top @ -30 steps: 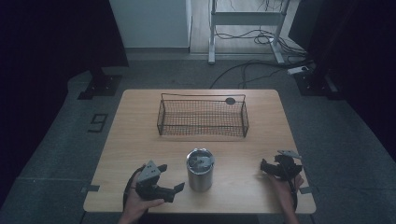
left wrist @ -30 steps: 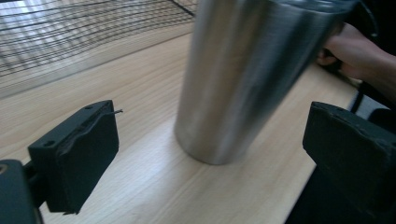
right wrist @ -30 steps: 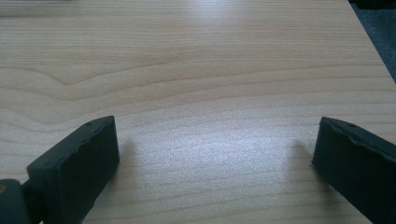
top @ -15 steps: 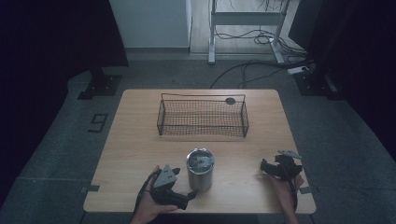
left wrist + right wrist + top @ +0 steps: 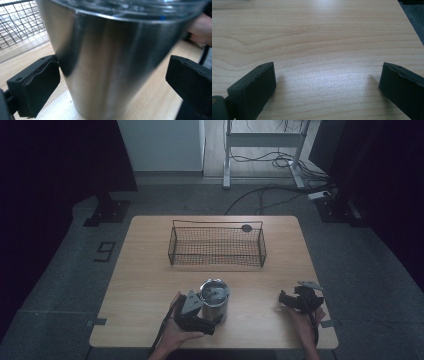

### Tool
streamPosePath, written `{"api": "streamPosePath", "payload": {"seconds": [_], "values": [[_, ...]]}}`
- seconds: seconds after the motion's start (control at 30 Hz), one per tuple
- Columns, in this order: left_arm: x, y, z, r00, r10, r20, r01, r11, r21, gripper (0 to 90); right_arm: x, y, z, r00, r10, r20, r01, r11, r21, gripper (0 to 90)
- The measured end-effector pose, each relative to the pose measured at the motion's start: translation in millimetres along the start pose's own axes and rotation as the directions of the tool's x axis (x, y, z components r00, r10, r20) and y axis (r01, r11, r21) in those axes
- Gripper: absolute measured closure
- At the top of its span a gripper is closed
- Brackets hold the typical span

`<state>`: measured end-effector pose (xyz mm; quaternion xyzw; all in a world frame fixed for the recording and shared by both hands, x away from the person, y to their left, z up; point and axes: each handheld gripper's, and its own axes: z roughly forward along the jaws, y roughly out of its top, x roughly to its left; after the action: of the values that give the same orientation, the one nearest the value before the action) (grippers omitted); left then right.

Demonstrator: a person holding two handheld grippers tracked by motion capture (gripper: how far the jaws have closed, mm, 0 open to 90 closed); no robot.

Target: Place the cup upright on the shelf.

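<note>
I have the left gripper (image 5: 212, 312) up against the steel tumbler (image 5: 215, 299), which stands upright near the front edge of the table (image 5: 150, 270), centre-left, well short of the wire basket (image 5: 217, 245) at the far side. Jaws are apart and straddle the cup's wall; in the left gripper view one pad sits just at the tumbler (image 5: 112, 62) on the left, while the right pad stands clear of it, so nothing is clamped yet. To grip well I judge I should centre the cup between the pads, keep the jaws level and low on the taper, and squeeze slowly: a polished, tapered wall could slip upward or tip. The right gripper (image 5: 290, 301) rests at the near right of the table, jaws wide apart over bare wood (image 5: 324, 50), holding nothing. The high view gives the layout and the clear lid (image 5: 214, 289) on top; the left gripper view gives what the high view cannot, the uneven gaps at the pads, and a hand (image 5: 200, 27) beyond the cup.
</note>
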<state>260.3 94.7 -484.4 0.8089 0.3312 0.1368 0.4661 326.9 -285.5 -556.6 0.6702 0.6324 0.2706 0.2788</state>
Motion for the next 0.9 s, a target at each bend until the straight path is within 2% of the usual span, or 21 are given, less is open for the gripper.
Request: {"api": "streamPosePath", "payload": {"seconds": [0.2,0.3,0.4,0.43,0.5,0.7,0.9], "values": [[1.1,3.4,12.6,0.9996,-0.008,-0.029,0.007,0.9999,-0.011,0.0,0.1,0.0,0.0,1.0,0.002,-0.001,-0.002,1.0,0.0,0.5],[0.5,3.6,18.7,0.9992,-0.017,-0.037,0.015,0.9992,-0.036,0.0,0.1,0.0,0.0,1.0,0.001,0.0,-0.001,1.0,0.0,0.5],[-1.9,3.2,23.4,0.9981,0.004,-0.061,-0.006,0.9993,-0.037,0.0,0.0,0.0,0.0,1.0,0.002,-0.001,-0.002,1.0,0.0,0.5],[-3.3,2.4,25.6,0.9971,0.017,-0.075,-0.02,0.999,-0.041,2.6,0.0,0.0,0.0,1.0,0.001,-0.001,-0.001,1.0,0.0,0.5],[-3.6,2.1,26.3,0.9965,0.028,-0.08,-0.031,0.9985,-0.045,3.3,0.0,0.0,0.0,1.0,0.002,0.0,-0.002,1.0,-0.001,0.5],[-2.8,2.4,25.9,0.9971,0.028,-0.071,-0.032,0.9984,-0.047,3.9,-0.1,-0.1,-0.1,1.0,0.002,0.0,-0.002,1.0,-0.001,0.7],[-0.5,2.9,22.8,0.9971,0.043,-0.063,-0.045,0.9986,-0.029,4.0,-0.1,0.0,-0.1,1.0,0.002,0.0,-0.002,1.0,-0.001,0.7]]}}
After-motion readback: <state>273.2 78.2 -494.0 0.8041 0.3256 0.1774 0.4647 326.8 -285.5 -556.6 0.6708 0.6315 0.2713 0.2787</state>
